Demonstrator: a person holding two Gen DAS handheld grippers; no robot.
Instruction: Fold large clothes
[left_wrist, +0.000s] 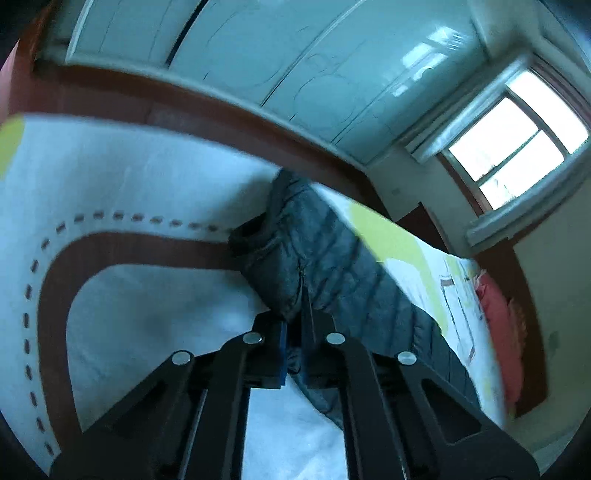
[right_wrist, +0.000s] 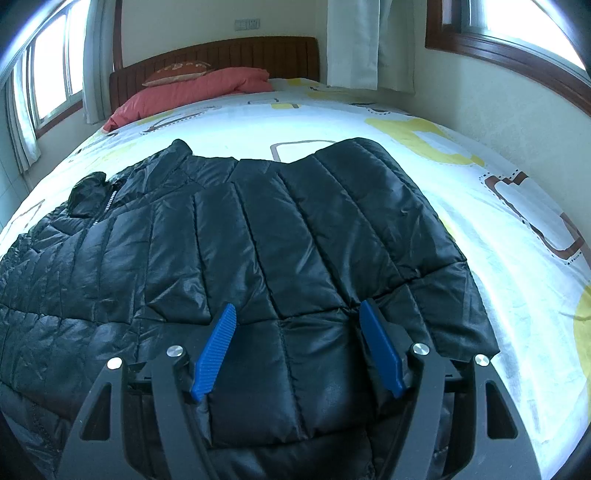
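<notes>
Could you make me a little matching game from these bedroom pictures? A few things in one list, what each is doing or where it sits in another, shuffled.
Things:
1. left tool
2. right tool
3. black puffer jacket
4. pink pillow

States:
A. spread across the bedsheet
B. open, above the jacket
C. by the headboard
D. shut on jacket fabric

Pairs: 1-D, 2-B, 3-A, 4-C

Your left tool (left_wrist: 293, 332) is clamped on an edge of the dark quilted jacket (left_wrist: 332, 266), which stretches ahead and to its right across the patterned bed sheet (left_wrist: 147, 177); window (left_wrist: 517, 147) beyond, upper right.
</notes>
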